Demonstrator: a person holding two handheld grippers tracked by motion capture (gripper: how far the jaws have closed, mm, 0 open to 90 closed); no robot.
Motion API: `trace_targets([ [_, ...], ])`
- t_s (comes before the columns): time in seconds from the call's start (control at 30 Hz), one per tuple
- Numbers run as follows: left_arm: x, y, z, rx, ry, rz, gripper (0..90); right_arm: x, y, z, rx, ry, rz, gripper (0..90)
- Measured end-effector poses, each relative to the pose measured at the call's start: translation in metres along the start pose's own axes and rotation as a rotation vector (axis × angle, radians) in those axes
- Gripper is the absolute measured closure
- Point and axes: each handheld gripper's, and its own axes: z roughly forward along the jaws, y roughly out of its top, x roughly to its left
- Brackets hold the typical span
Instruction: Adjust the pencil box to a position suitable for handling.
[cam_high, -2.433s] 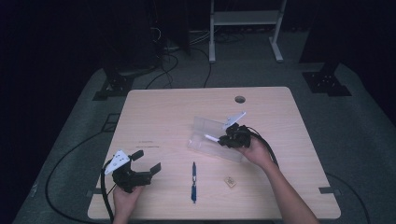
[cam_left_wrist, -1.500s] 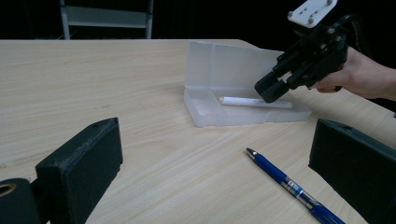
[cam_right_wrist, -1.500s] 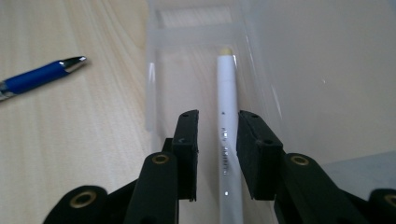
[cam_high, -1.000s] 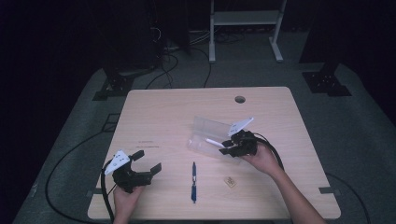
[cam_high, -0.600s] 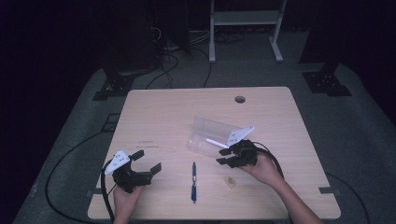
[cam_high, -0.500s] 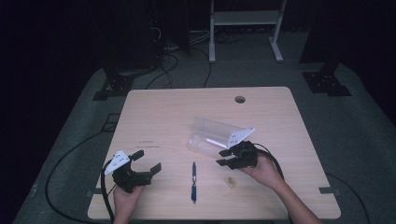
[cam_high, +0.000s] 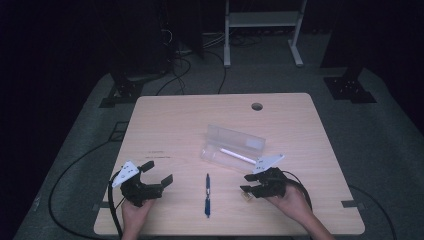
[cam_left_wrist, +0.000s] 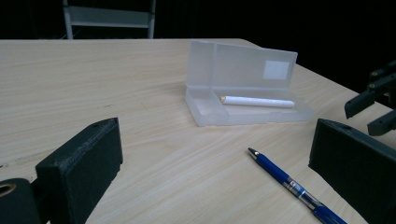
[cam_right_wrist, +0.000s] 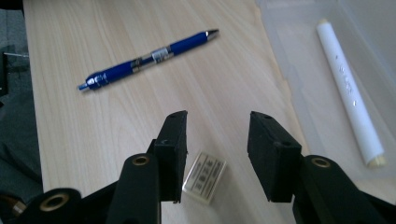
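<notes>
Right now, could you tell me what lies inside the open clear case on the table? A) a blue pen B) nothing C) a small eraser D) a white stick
D: a white stick rests in the tray of the clear case; the blue pen and the eraser lie on the table outside it.

You have nothing here that reads clearly. The small eraser (cam_right_wrist: 204, 177) lying on the table (cam_right_wrist: 84, 130) carries dark printed lines on its sleeve, too blurred to make out. The blue pen (cam_right_wrist: 147, 56) shows a pale label band with tiny print, also illegible. The blank white sticker (cam_left_wrist: 275, 70) on the clear pencil case's (cam_left_wrist: 243, 88) lid bears no writing you can see.
</notes>
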Motion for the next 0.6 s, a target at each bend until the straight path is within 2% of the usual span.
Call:
trace_targets([
  [0.17,0.0,0.0,0.0,-0.001,0.002,-0.001,1.7,0.007,-0.016,0.001,0.018,-0.015,0.035,53.2],
  [0.6,-0.001,0.0,-0.001,-0.006,0.005,0.004,1.7,0.014,-0.029,0.016,0.061,-0.063,0.061,51.6],
])
